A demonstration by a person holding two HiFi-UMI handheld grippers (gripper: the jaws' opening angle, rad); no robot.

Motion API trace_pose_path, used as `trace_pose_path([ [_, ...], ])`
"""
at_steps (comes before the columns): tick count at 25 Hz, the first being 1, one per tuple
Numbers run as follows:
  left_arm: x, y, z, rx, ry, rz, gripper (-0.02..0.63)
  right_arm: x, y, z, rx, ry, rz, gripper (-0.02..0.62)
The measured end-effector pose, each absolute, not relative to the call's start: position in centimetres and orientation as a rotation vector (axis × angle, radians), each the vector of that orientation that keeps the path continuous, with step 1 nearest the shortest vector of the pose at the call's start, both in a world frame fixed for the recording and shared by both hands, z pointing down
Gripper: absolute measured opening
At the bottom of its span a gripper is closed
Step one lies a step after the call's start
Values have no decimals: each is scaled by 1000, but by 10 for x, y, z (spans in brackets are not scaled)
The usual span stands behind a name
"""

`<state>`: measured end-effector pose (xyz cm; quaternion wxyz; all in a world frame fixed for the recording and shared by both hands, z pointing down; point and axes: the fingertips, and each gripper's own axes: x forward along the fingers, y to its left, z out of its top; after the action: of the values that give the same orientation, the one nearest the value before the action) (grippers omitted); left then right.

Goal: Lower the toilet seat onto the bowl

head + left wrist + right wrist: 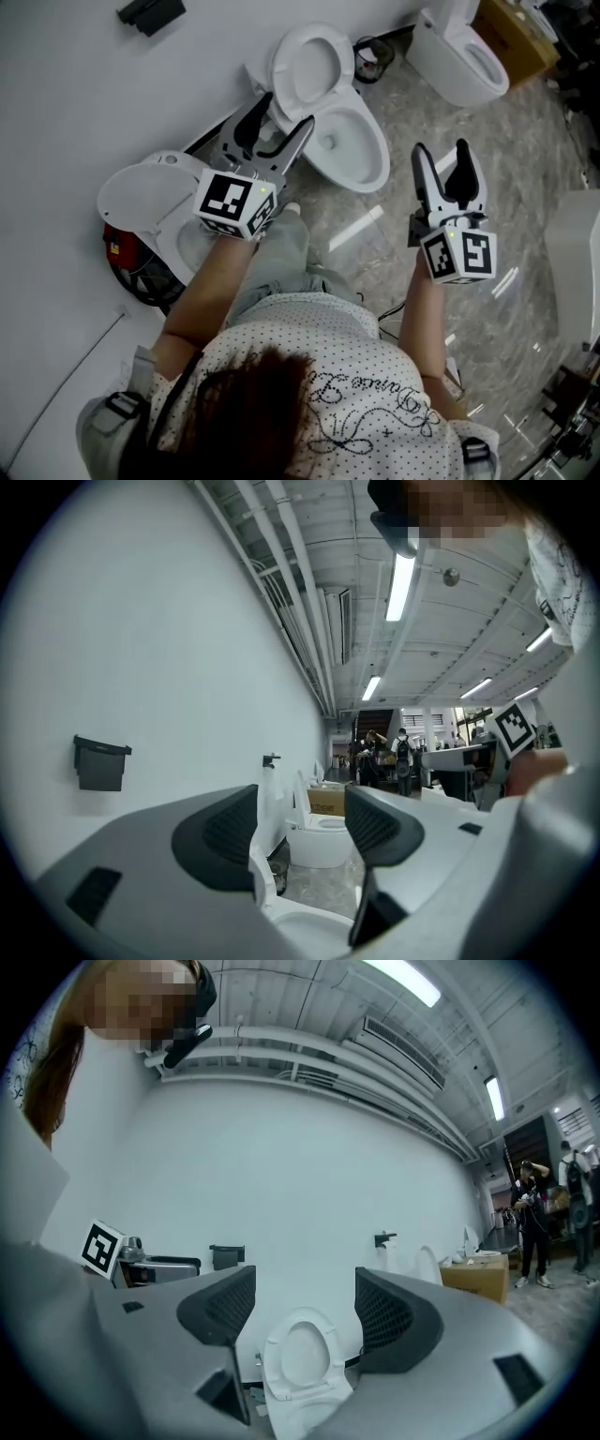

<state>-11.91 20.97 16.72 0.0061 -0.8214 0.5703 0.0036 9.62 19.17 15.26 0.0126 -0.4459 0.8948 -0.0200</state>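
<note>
Nothing is done yet: the seat (281, 75) stands upright against the wall behind its bowl (354, 148), untouched. My left gripper (289, 110) and right gripper (441, 147) are both wide and empty, so I judge the whole lowering is still ahead. The right gripper view frames the raised seat (275, 1358) between its jaws, well off. The left gripper view misses it and shows a farther toilet (319, 838) along the wall.

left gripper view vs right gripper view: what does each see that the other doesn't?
Left only: a toilet bowl rim close below the open left gripper. Right only: the raised toilet seat face-on against the wall, well beyond the open right gripper. Both: the white wall, a cardboard box, people standing in the distance.
</note>
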Motion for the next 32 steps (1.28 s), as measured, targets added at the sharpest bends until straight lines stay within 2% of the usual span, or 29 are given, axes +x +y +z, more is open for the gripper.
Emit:
trace_pose_path([
  [14,-196,57,154,-2593,1680,42,282,21,60,153,-1478,2737,-103,337],
  [32,-166,-41,153,-2450,1903,24,282,50,-70,137,-1201,2850,-27,337],
])
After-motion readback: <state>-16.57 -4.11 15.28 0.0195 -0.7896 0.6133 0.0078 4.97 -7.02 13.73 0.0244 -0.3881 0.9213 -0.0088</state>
